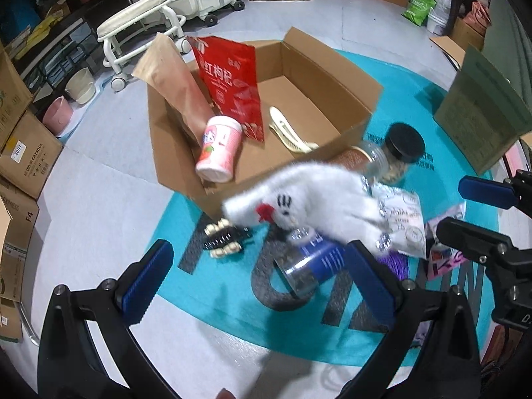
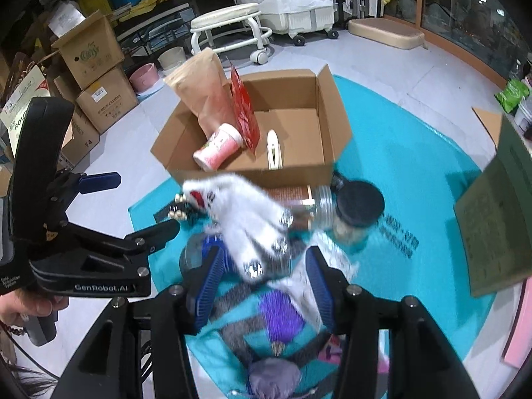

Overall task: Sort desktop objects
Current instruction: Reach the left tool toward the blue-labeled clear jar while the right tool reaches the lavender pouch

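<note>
Cardboard box (image 2: 299, 173) right half free; pouches (image 2: 206, 93) crowd its left.

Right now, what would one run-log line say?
box: partly filled | white glove: blurred, over clutter on mat, outside box | left hand-held gripper: open, empty | right hand-held gripper: open

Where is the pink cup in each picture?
Left wrist view: the pink cup leans in the cardboard box's near-left corner, left of picture centre.
Right wrist view: the pink cup lies tilted in the box, above centre, slightly left.
Shared landmark: the red bag beside it.
</note>
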### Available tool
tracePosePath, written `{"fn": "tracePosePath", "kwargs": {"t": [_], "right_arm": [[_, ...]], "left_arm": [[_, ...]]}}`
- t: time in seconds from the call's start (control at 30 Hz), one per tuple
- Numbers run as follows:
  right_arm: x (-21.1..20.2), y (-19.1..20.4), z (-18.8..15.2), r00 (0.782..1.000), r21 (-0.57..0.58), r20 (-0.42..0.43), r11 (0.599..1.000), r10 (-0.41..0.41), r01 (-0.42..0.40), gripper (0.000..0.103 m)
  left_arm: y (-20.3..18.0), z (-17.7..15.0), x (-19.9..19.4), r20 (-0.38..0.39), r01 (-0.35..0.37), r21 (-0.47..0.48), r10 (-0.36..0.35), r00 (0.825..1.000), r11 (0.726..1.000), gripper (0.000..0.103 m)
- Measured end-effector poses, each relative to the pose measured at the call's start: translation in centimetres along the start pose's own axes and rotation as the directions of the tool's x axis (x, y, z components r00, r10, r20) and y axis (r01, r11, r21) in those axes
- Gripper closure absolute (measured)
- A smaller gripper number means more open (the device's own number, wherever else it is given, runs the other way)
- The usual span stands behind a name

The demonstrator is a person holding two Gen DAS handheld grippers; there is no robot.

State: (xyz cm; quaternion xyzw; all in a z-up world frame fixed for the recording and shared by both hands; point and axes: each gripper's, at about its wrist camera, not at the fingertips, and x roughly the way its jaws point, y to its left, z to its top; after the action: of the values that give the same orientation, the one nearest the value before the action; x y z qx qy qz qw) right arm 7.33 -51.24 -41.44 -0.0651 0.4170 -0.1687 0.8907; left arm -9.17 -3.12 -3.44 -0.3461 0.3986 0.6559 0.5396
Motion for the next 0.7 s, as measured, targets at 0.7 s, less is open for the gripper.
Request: {"fn": "tracePosePath", "kwargs": {"t": [0.7], "right_arm": [[2.2,-0.7,-10.6,0.980,0.157,-0.192,0.988,0.041,-0.010,0.051]], "left_arm": [[-4.4,-4.5,3.2,0.004,0.047,0.192,-0.049,0.999,0.980,0.000]]}}
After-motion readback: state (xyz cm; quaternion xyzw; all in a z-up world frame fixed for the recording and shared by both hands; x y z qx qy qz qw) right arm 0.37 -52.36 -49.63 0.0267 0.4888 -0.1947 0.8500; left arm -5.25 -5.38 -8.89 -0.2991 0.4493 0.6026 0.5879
